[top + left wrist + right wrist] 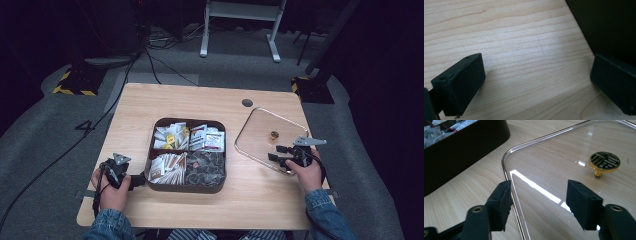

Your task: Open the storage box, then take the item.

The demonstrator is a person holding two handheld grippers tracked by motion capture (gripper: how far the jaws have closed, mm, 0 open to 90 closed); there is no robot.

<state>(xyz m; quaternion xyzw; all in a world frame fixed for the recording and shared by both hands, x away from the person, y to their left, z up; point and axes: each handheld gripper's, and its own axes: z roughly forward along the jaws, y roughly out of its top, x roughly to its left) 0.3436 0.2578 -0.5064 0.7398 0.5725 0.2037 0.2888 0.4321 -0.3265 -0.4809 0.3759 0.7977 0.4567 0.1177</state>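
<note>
The right gripper [539, 202] stands with jaws wide apart and nothing clamped; its fingers [500, 202] straddle the near rim of the clear square glass lid with a gold round knob [554, 167]. That lid lies flat on the light wooden table [200, 102], just right of the dark four-compartment box of sachets [186, 187]. The left gripper [536, 85] rests beside the box's left wall, jaws open and empty. Risk: the thin, smooth rim may slip from the pads, or the lid may slide across the table, if the jaws close off-centre.
</note>
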